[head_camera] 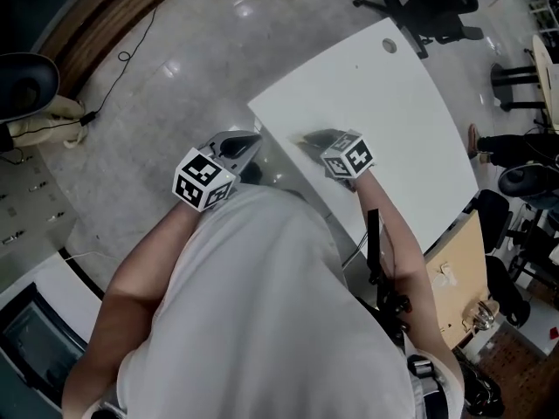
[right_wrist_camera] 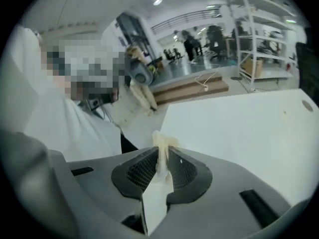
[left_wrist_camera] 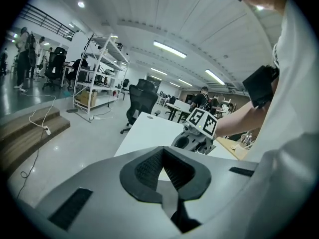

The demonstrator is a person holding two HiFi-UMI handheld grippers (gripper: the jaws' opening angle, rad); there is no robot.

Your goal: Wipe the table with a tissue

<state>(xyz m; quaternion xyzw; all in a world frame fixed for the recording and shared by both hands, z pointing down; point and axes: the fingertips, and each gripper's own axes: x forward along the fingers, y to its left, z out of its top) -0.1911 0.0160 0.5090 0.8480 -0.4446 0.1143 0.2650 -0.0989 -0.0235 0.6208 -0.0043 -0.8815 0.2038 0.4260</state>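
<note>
The white table (head_camera: 393,120) stretches away to the upper right in the head view. My right gripper (head_camera: 310,138) hangs over its near left edge, marker cube behind it. In the right gripper view its jaws (right_wrist_camera: 162,152) are shut on a crumpled pale tissue (right_wrist_camera: 162,142), which sticks up between the pads with the table top (right_wrist_camera: 239,128) beyond. My left gripper (head_camera: 251,142) is off the table, over the floor beside the corner. Its jaws (left_wrist_camera: 162,156) meet at the tips with nothing in them. It looks along the table (left_wrist_camera: 149,131) at the right gripper (left_wrist_camera: 192,141).
A round cable hole (head_camera: 389,45) sits near the table's far end, with a black office chair (head_camera: 432,3) beyond it. A wooden board (head_camera: 458,278) stands at the table's right side. A cable (head_camera: 122,55) trails over the floor at left. Metal shelving (left_wrist_camera: 99,78) stands farther off.
</note>
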